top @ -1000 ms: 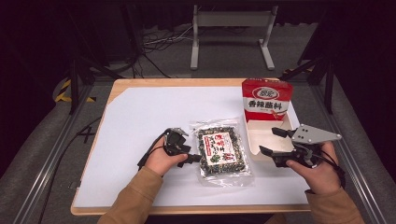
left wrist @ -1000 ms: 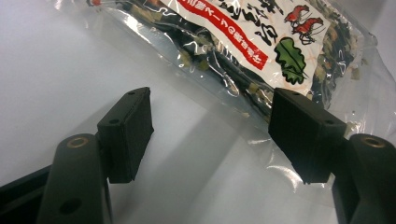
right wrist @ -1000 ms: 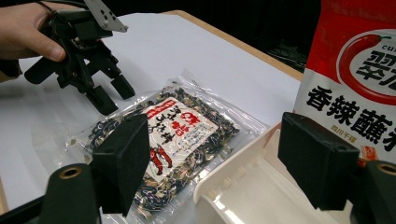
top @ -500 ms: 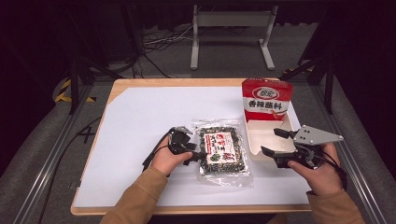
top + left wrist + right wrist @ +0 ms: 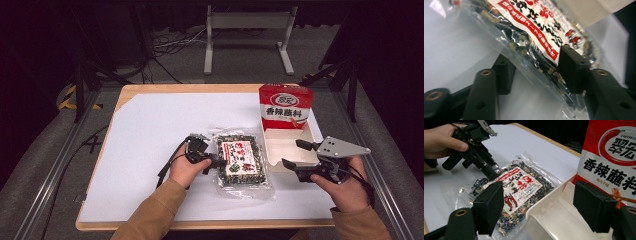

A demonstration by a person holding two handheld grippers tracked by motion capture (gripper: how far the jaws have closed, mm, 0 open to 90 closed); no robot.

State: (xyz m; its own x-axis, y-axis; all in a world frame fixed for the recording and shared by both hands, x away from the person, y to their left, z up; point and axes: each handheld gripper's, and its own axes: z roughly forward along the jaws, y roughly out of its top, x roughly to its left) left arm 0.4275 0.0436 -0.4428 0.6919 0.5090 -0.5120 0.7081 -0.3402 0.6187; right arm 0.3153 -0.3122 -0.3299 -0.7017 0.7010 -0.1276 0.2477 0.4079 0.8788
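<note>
A clear bag of dark dried food with a red-and-white label (image 5: 241,160) lies flat on the white sheet. My left gripper (image 5: 214,161) is at the bag's left edge. In the left gripper view the bag's (image 5: 536,20) edge runs between the jaws of my left gripper (image 5: 536,67). They have just been closing, but a wide gap remains. My right gripper (image 5: 293,153) hovers open beside the white tray (image 5: 287,145), nothing between its jaws (image 5: 541,205). From there I see the bag (image 5: 519,185) and the left gripper (image 5: 487,168) on its far edge.
A red seasoning pouch (image 5: 286,107) stands upright at the far end of the white tray (image 5: 554,220); it looms close in the right gripper view (image 5: 611,157). The white sheet (image 5: 150,130) covers a wooden table (image 5: 165,89). Metal rails flank the table.
The left hand has shifted slightly right, bringing its gripper onto the bag's left edge, and the jaws look narrower. The right hand and the bag have stayed put.
</note>
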